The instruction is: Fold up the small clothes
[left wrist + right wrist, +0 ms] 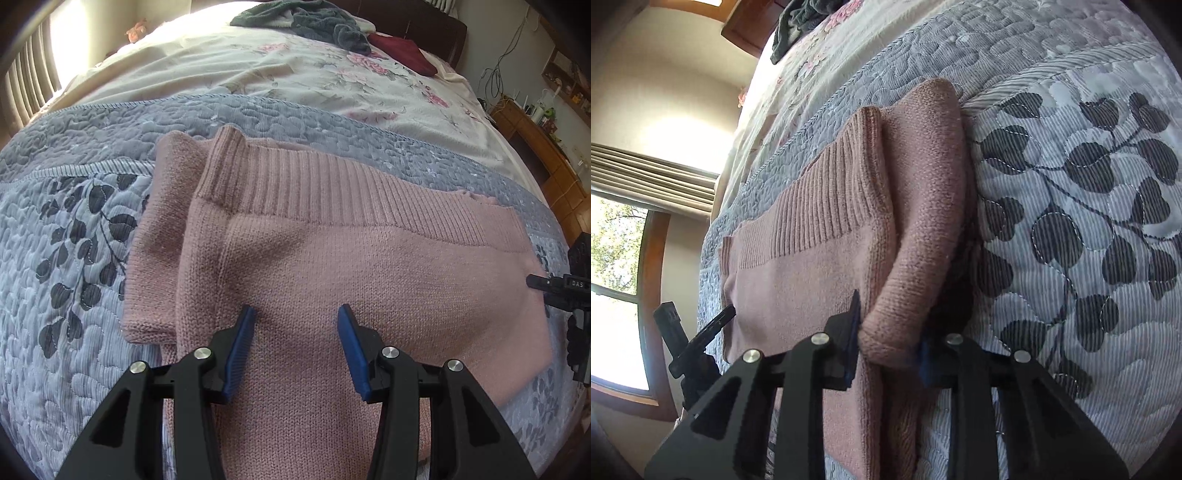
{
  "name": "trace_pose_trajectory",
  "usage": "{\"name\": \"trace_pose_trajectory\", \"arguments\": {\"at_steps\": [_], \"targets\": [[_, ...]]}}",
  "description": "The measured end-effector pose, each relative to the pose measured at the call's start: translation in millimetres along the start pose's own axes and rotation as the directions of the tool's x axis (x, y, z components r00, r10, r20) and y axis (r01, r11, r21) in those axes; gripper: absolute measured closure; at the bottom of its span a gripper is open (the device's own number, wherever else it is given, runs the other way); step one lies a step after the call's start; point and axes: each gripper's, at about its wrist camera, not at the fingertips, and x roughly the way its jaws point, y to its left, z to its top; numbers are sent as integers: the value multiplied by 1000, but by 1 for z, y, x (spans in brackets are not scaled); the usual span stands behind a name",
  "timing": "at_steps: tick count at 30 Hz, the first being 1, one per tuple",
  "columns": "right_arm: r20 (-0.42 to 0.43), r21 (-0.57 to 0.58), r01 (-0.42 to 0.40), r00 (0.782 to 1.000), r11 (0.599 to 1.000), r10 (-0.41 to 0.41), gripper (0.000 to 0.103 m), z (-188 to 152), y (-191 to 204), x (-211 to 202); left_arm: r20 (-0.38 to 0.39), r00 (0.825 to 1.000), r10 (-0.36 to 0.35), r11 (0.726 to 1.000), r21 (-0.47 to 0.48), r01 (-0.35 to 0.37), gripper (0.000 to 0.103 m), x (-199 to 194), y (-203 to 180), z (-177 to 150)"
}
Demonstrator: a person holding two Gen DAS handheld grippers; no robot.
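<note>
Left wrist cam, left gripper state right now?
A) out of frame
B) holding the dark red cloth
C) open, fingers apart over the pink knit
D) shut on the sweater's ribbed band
C: the left gripper shows both blue fingers spread with pink sweater visible in the gap between them, nothing pinched; the ribbed band lies farther ahead, untouched.

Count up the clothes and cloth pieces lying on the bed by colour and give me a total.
Pink: 1, the ribbed knit sweater on the grey leaf-print quilt
Dark green: 1, the crumpled fleece heap at the far end
Dark red: 1, the folded cloth beside it
Total: 3
</note>
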Motion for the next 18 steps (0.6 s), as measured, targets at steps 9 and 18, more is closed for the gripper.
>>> {"name": "trace_pose_trajectory", "arguments": {"at_steps": [9, 18], "targets": [[7, 1, 16, 1000, 1000, -16, 80, -4, -5, 2, 1, 1000, 8, 1000, 2, -8, 55, 4, -1, -1], [13, 12, 44, 999, 999, -44, 80, -5, 3, 4, 9, 1000, 4, 1000, -9, -3, 54, 5, 0, 0]]}}
